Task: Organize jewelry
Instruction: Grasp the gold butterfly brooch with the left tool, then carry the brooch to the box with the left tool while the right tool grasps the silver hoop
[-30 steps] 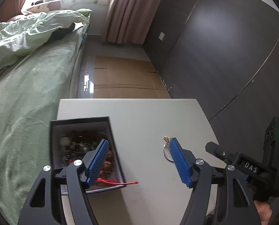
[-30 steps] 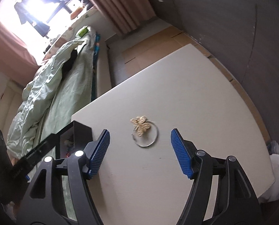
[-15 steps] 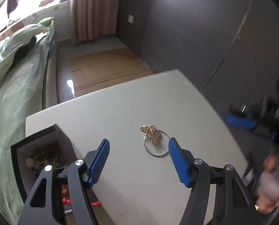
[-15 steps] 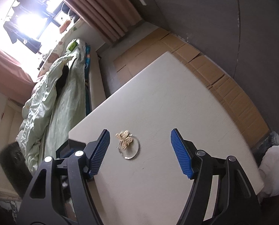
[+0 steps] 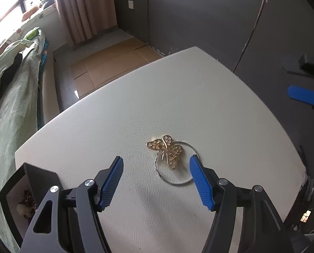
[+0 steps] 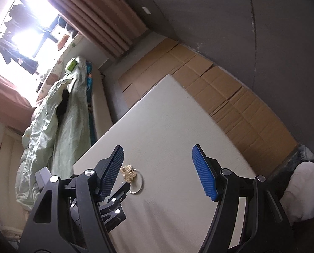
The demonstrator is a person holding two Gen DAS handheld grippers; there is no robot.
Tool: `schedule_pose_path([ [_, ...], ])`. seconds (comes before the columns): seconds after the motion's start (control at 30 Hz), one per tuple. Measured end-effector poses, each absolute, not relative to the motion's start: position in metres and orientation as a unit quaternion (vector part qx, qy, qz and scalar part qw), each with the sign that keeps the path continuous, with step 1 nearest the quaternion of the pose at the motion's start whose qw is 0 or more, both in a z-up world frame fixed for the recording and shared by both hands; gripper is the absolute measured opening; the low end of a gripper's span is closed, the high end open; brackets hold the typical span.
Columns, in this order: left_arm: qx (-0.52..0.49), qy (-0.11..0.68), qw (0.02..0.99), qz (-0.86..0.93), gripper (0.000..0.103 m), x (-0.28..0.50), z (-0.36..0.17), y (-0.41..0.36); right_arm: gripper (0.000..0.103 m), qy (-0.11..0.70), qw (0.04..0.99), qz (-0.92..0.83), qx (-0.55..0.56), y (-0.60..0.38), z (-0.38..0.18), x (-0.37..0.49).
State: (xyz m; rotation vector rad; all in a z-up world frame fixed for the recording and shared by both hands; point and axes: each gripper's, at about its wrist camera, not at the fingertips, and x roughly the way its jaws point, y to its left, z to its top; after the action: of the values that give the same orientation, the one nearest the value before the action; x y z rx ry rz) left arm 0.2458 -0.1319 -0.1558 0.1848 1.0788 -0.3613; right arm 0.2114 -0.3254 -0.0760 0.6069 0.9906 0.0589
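Both grippers agape, empty, left gripper (image 5: 154,175) over butterfly pendant (image 5: 166,150)

We see the butterfly pendant (image 5: 166,151) lying on its wire ring (image 5: 179,182), both on the table (image 5: 178,97), just ahead of our left gripper (image 5: 154,181), nearer its right finger. The jewelry box (image 5: 30,194) sits at the table corner, left of that gripper. The right gripper (image 6: 158,174) hangs off right of the pendant. The bed (image 5: 7,97) is far left, cardboard (image 5: 112,63) beyond the table.
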Motion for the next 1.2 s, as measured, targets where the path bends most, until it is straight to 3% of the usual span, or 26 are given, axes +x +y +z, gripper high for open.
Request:
schedule_pose_path([
  [0.13, 0.108, 0.517, 0.835, -0.155, 0.053, 0.254, -0.166, -0.137, 0.068, 0.466, 0.836, 0.030, 0.289, -0.325, -0.074, 0.214],
  [0.5, 0.094, 0.493, 0.850, -0.161, 0.046, 0.260, -0.169, -0.139, 0.068, 0.470, 0.833, 0.039, 0.291, -0.324, -0.075, 0.213],
  [0.6, 0.094, 0.487, 0.853, -0.162, 0.036, 0.259, -0.168, -0.139, 0.068, 0.470, 0.834, 0.037, 0.287, -0.323, -0.074, 0.212],
  [1.2, 0.024, 0.465, 0.875, -0.134, 0.036, 0.244, -0.117, -0.087, 0.068, 0.529, 0.833, 0.059, 0.150, -0.244, -0.103, 0.230],
])
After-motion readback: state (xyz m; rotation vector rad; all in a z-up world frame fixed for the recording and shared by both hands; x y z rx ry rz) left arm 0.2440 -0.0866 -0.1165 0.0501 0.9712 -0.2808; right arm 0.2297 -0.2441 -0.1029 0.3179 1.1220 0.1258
